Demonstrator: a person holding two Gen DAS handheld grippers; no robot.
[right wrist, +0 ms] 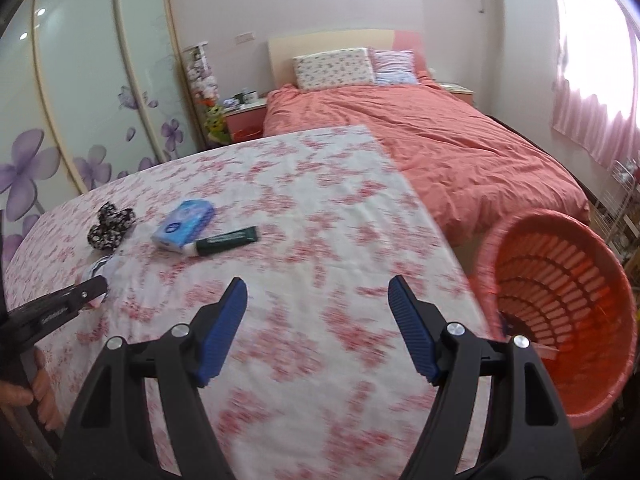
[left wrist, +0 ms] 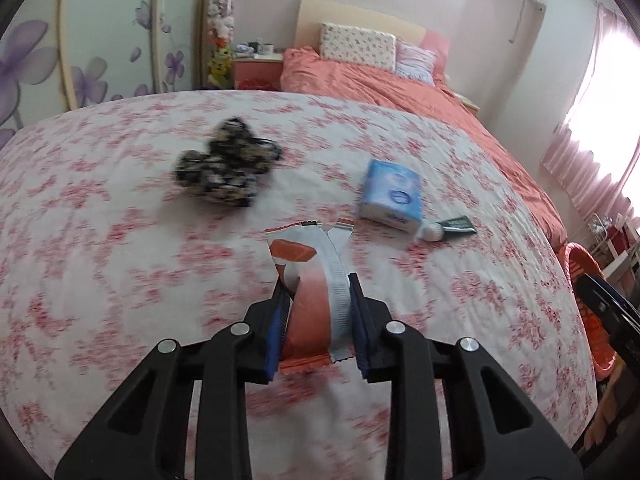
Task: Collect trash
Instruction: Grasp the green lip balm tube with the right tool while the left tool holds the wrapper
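1. The left gripper [left wrist: 320,312] has its blue pads pressed on both sides of an empty snack wrapper [left wrist: 310,280], orange-and-white foil, which stands between the jaws at the centre of the left wrist view, its far end fanning out toward the upper middle of the frame.
2. I'd judge that wrapper nearly weightless, limp and crinkly, and a little slick. A grip across its folded middle, as here, looks sound; held by a loose corner it could slide out.
3. The right gripper [right wrist: 318,328] is spread wide with nothing between its pads, hanging over the flowered cloth [right wrist: 304,208].
4. The orange basket [right wrist: 560,304] sits at the right edge of the right wrist view, below the cloth's edge, just beside the right jaw; probably where the trash goes.
5. Lying on the cloth at the left of that view are a blue tissue pack [right wrist: 183,224], a dark green tube [right wrist: 224,242] touching it, and a black patterned scrunchie [right wrist: 110,226], all well apart from the right pads.
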